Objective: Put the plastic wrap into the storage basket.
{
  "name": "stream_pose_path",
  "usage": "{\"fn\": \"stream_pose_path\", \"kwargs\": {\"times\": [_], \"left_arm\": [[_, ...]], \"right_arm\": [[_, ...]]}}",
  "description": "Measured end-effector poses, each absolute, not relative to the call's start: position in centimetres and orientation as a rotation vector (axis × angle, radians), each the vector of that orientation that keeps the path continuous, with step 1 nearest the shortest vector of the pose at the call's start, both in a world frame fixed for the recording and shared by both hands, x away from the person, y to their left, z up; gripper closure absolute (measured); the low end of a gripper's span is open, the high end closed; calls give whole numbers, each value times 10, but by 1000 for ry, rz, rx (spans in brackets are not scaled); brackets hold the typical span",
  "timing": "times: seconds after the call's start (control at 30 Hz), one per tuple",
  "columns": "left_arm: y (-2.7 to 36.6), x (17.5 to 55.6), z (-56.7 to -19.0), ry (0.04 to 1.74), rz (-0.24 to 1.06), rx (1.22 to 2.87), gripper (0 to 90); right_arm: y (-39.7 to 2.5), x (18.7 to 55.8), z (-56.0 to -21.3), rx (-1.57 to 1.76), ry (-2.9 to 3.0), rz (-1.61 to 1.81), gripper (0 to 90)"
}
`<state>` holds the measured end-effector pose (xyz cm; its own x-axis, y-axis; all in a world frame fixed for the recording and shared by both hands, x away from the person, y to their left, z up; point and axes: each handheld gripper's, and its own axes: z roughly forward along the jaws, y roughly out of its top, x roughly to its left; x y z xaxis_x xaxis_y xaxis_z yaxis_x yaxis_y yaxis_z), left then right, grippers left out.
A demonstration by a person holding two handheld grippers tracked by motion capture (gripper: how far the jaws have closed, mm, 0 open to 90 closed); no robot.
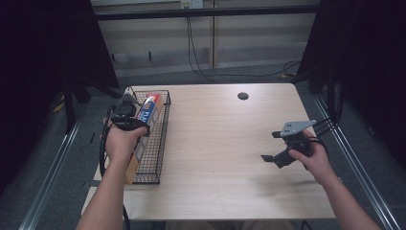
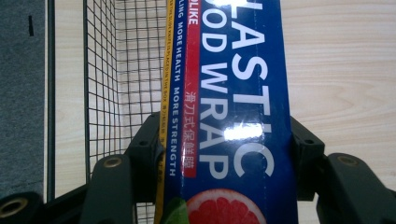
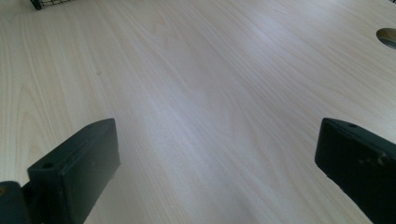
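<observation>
Here the left gripper is clamped on the plastic food wrap box, which sits over the wire basket at the tabletop's left. The right gripper hangs spread, idle. Next, probably, a lowering and release.

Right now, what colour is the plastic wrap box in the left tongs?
Mostly dark blue with white lettering and a red stripe; the plastic wrap box shows best in the left gripper view.

Bench: I see a pale wood-grain top, rectangular, standing on grey floor.
Cable port: I note a round dark hole near the far edge, right of centre.
Wire basket: black mesh, resting directly on the bench along its left edge, long side running front to back.
</observation>
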<state>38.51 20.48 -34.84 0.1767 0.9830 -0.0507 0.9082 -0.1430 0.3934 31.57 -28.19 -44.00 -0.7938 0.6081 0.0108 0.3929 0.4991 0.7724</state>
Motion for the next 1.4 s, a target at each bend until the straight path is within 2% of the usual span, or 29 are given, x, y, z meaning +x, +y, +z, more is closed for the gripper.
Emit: {"fn": "stream_pose_path", "kwargs": {"times": [0.83, 1.4], "left_arm": [[215, 385, -365, 1898, 288, 2040, 432], [219, 385, -380, 1931, 293, 2058, 431]], "right_arm": [[-281, 315, -441, 847, 2489, 1183, 0], [-280, 316, -442, 848, 2489, 1184, 1]]}}
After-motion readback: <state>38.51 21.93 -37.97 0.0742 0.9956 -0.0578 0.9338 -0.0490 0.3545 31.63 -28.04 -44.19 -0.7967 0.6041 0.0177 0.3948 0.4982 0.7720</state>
